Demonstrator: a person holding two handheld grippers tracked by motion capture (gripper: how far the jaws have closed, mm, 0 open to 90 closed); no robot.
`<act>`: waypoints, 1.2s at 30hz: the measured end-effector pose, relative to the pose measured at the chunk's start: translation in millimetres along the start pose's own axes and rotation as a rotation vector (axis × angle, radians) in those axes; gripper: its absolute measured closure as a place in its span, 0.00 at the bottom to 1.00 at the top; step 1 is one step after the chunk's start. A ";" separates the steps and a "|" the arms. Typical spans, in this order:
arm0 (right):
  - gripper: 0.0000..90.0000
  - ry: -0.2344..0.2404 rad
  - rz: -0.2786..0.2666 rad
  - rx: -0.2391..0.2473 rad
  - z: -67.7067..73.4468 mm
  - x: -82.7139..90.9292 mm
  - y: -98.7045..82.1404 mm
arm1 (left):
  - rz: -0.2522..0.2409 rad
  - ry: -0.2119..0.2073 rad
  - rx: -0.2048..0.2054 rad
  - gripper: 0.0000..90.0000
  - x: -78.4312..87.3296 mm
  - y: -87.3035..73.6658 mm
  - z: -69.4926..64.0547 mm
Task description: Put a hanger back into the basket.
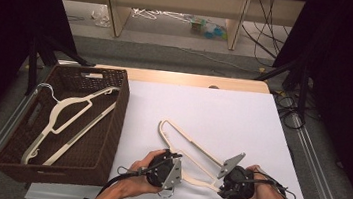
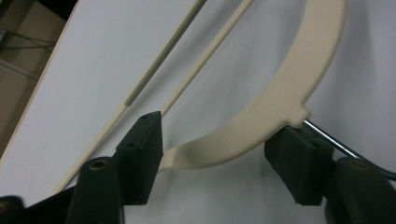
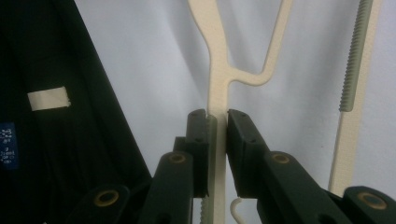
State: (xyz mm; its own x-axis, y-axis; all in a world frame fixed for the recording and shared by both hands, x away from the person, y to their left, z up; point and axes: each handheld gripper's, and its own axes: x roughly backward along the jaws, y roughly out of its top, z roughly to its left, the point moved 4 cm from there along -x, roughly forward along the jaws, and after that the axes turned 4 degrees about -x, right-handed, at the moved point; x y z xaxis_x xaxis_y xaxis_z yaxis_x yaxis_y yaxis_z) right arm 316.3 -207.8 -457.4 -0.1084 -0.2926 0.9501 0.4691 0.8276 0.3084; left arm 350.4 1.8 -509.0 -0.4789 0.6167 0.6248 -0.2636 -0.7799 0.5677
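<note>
Cream plastic marks the scene: at far left a dark brown woven wicker basket already holds one cream plastic clothes hanger, while a second cream plastic hanger with a metal hook lies on the white tabletop between the person's two hands, near the front edge.

The left gripper stands over the hanger's curved neck; in the left gripper view its black jaws are apart, straddling that cream curve beside the root of the metal hook, with the pads not pressing on it. The right gripper is clamped together on a thin arm of the hanger, the pads squeezing the plastic from both sides in the right gripper view.

Judged from this, the step in hand is securing a second hold before a lift toward the basket. Doing it well probably means closing the left jaws squarely on the wide neck, clear of the slippery hook, while the right grip keeps the frame from pivoting.
</note>
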 end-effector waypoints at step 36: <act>0.39 -0.113 -0.522 -0.143 -17.2 59.9 14.9 | 0.010 0.018 -0.185 0.95 42.4 44.9 58.2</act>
State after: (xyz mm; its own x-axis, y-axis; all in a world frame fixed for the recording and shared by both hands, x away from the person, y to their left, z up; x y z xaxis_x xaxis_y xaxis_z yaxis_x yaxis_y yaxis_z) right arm 331.8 -221.2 -396.8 -0.4484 -0.5865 0.6745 0.4414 0.5108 0.7377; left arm 367.0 -0.8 -425.8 -0.4972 0.6077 0.6193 -0.4073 -0.7937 0.4518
